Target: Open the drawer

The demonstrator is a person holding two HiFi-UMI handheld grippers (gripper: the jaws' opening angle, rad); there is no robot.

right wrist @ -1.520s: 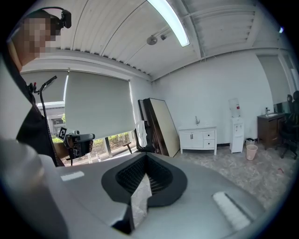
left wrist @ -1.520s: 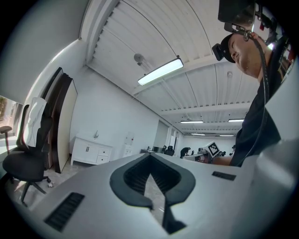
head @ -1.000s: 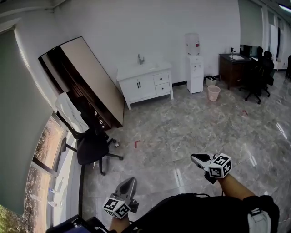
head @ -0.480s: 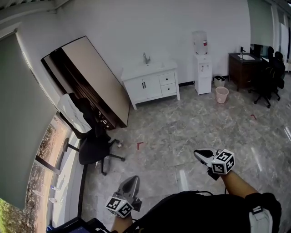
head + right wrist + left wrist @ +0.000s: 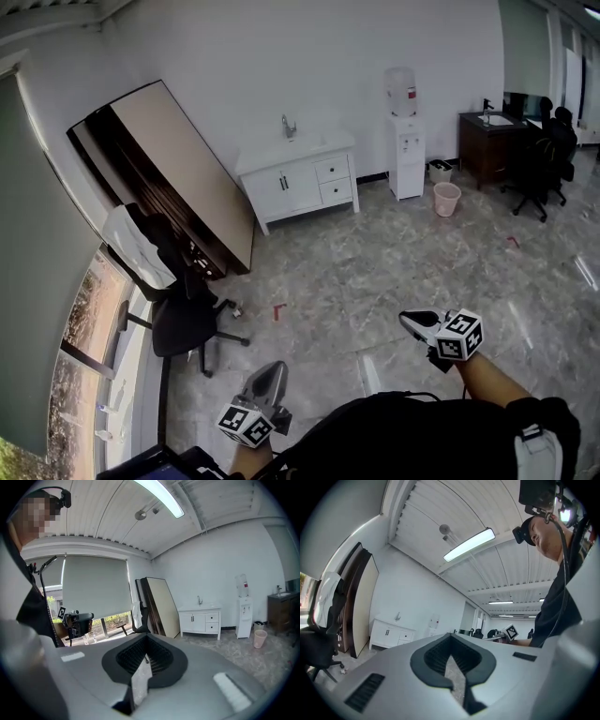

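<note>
Over marble floor, left gripper and right gripper point forward, both closed

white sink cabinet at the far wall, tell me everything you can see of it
The white sink cabinet stands upright on short legs on the grey stone-look floor, its back against the white wall. A metal faucet rises from its white top. The front has two doors with dark handles on the left and two stacked drawers on the right, all shut.
</note>
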